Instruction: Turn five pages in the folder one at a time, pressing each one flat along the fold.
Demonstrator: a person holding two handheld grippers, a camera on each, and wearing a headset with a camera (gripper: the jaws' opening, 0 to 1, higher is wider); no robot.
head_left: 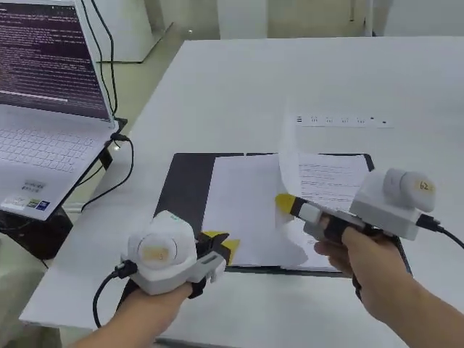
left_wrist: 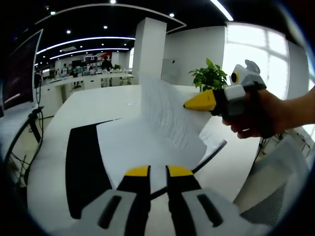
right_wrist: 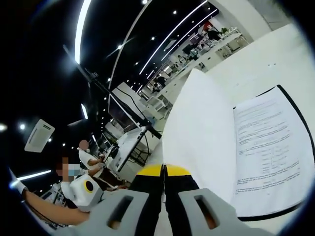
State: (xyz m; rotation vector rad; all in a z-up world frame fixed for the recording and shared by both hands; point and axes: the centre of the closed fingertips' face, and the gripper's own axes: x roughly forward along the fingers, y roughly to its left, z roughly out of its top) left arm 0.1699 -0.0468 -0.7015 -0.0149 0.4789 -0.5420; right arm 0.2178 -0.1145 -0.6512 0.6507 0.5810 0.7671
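Lifting a single page (head_left: 288, 159) upright over the fold, the right gripper (head_left: 284, 204) has its jaws pinched tight on the sheet's lower edge above the one black folder (head_left: 185, 185), which lies open in the middle of the white table (head_left: 290, 72). The left gripper (head_left: 221, 245), the second of the two, hangs at the folder's near edge with its jaws drawn to a narrow slit, nothing between them. One laptop (head_left: 43, 109), cut off at the left of the head view, sits beside the folder, and one white power strip (head_left: 341, 120) lies beyond it. A hand (head_left: 366, 254) hides the folder's near right corner. The print on the pages is too small to read.
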